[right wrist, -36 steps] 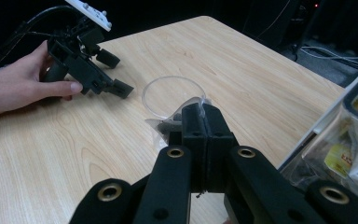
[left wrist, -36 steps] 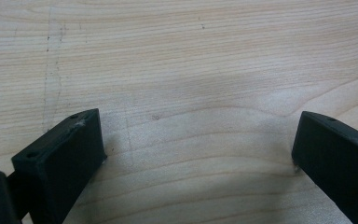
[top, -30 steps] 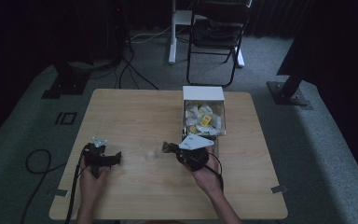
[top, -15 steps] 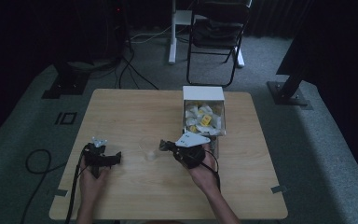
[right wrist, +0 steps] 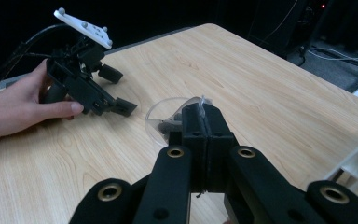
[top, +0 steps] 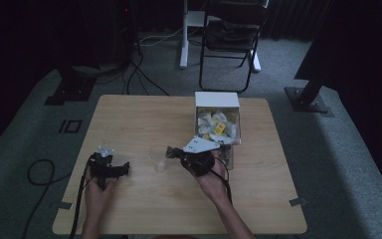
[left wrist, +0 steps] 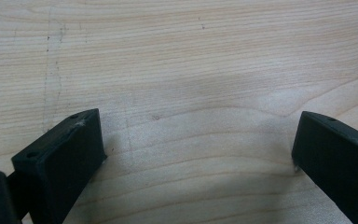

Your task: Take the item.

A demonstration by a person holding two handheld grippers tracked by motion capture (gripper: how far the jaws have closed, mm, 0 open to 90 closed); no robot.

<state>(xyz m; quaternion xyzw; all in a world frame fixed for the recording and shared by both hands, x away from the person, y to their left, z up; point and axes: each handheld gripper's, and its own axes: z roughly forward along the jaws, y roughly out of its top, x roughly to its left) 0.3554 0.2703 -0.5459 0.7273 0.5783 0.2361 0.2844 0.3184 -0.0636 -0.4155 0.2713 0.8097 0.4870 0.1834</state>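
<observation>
A: Main item? Clear plastic cup, small, see-through, at the middle of the wooden counter. In the high view it's a faint ring just left of the right gripper's tip.

B: Upright or tipped?

A: Tipped, it looks like; the mouth faces the right gripper's camera. Can't tell whether its base touches the wood.

B: Right gripper?

A: Closed, both black jaws pressed together, pinching the cup's rim at the near-right edge. In the high view the right gripper points left across the counter, the hand behind it, the grey plate on top.

B: Left gripper?

A: Jaws wide apart, nothing between them but bare wood grain. It sits low on the counter; from its own camera the tips look close to or on the surface, can't say which. In the high view the left gripper is at the front left, well apart from the cup. From the right gripper view it's past the cup, a hand wrapped round its body, the cable trailing off.

B: Anything else?

A: White open-topped box at the back right of the counter, full of small white and yellow packets. It's just behind the right hand. 1 black folding chair on the carpet beyond the counter. Cables on the floor at the back left.
</observation>
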